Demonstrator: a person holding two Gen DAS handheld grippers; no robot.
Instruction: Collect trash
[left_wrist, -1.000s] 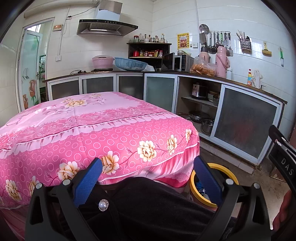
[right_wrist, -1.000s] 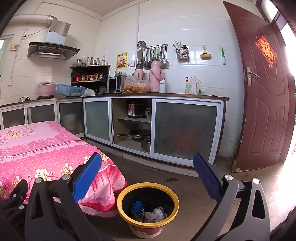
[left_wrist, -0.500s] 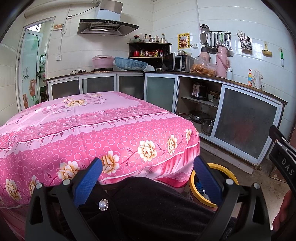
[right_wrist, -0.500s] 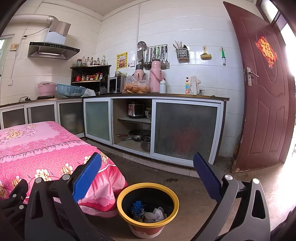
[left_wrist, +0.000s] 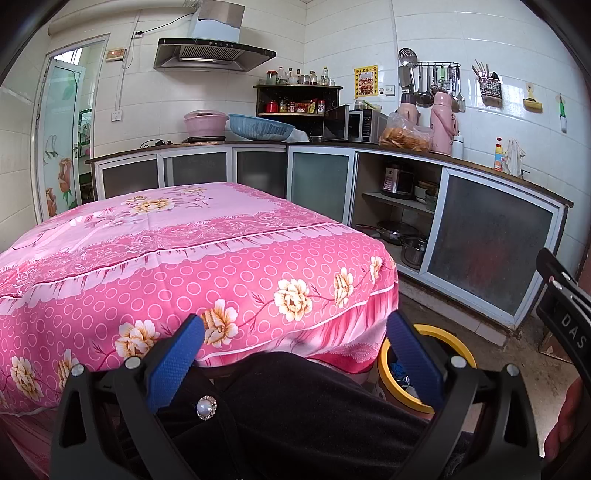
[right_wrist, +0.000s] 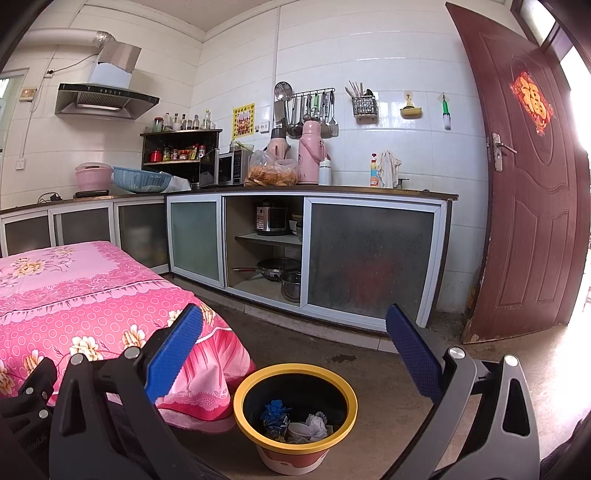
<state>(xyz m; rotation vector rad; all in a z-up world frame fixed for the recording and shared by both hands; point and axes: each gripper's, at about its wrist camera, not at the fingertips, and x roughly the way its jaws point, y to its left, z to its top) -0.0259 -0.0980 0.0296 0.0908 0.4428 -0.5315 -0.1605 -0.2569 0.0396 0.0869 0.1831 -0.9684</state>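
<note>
Each black hand-held gripper (left_wrist: 291, 347) (right_wrist: 293, 341) has blue textured pads (right_wrist: 173, 350) and silver screws.

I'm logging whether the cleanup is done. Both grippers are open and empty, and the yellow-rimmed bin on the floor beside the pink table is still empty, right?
Not quite. The yellow-rimmed bin is not empty: the right wrist view shows blue and white crumpled trash in its bottom. The rest holds: the left gripper and right gripper are open and empty, and the bin stands on the floor beside the pink table.

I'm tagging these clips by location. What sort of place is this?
Most likely a home kitchen: a range hood on the tiled wall, utensils hung on a rack, and a microwave on the counter.
</note>
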